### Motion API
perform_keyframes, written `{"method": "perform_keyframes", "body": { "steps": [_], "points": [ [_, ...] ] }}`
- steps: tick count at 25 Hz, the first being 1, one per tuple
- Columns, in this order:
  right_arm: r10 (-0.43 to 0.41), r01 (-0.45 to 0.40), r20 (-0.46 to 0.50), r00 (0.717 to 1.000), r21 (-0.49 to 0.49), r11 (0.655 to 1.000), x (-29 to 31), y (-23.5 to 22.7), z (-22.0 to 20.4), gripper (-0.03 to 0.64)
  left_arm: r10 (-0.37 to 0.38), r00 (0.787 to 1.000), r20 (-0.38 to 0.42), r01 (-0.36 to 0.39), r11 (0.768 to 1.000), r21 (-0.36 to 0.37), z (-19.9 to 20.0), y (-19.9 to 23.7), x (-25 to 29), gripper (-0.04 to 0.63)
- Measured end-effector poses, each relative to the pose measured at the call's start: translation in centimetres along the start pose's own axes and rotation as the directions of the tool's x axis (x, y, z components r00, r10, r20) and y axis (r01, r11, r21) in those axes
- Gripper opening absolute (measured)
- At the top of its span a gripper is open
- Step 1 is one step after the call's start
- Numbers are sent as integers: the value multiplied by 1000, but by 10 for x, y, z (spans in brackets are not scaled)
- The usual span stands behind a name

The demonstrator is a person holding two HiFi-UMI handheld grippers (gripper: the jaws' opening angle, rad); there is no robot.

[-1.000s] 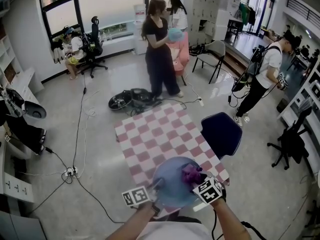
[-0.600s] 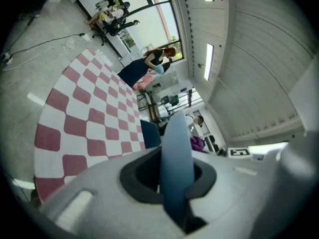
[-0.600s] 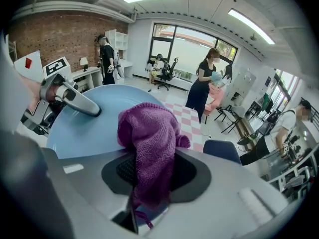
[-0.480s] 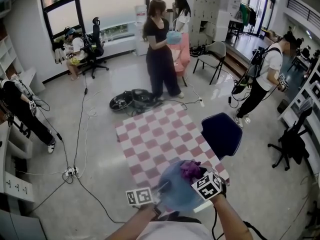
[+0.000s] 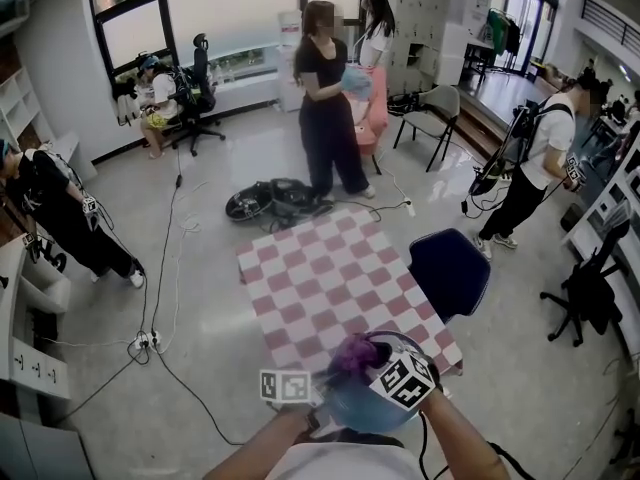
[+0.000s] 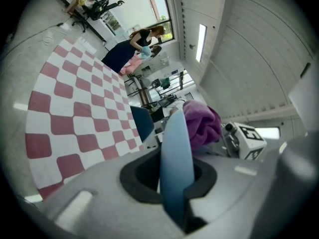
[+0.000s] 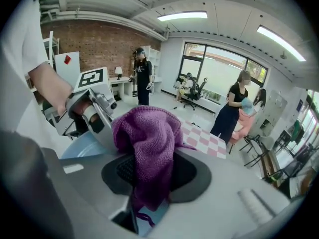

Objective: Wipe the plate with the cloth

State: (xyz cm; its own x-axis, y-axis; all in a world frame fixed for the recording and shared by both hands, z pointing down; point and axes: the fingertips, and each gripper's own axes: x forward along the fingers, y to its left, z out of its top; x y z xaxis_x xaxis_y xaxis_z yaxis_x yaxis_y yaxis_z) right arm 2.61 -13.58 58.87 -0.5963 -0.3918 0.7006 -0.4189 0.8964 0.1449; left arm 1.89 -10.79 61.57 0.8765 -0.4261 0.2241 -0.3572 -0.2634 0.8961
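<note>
At the near edge of the pink-and-white checked worktop (image 5: 320,268), close to its near right corner, the left tool (image 5: 318,386) is clenched on the rim of a light-blue round plastic plate (image 5: 350,406). The plate is held up in the air, not lying on the worktop. In the left gripper view the rim stands edge-on between the jaws, which are closed to just its thickness. Against the plate's face, toward its far rim, sits a bunched purple knitted cloth (image 5: 352,352). The right tool (image 5: 380,366) grasps that cloth, its jaws narrowed on a thick fold with the rest spilling out ahead and below. Wiping looks under way, since cloth meets plate. The cloth covers only a part near the rim, though, and how much of the face is already clean cannot be told. The rest of the face probably needs passes.
</note>
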Motion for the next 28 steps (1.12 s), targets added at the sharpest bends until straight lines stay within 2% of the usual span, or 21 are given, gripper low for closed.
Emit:
{"method": "perform_keyframes", "body": {
  "steps": [4,7,10,19,21,23,25,28],
  "points": [
    [91,-88,32,995,-90,992,0,17,15,124,3,999,-35,-2,1000,28,0,0,4,35],
    [101,-100,14,995,-89,991,4,18,12,124,22,999,-41,-20,999,39,-1,6,4,35],
    [83,-83,-2,997,-31,996,8,8,3,124,39,999,-33,-37,996,81,2,11,2,35],
    [-13,15,-33,999,45,999,-2,-37,-32,124,68,997,24,-72,967,245,34,21,-14,34],
    [-19,19,-7,1000,83,996,-11,-45,-32,123,78,996,33,-84,945,317,44,21,-18,34],
    [-26,22,32,999,112,993,-21,-51,-26,123,99,995,32,-104,907,408,52,20,-20,34],
    [-40,32,63,997,125,992,-33,-57,-17,123,124,992,31,-123,856,502,57,18,-23,34],
    [-65,51,102,993,137,989,-50,-67,-6,123,159,987,30,-142,764,629,63,14,-25,34]
  ]
}}
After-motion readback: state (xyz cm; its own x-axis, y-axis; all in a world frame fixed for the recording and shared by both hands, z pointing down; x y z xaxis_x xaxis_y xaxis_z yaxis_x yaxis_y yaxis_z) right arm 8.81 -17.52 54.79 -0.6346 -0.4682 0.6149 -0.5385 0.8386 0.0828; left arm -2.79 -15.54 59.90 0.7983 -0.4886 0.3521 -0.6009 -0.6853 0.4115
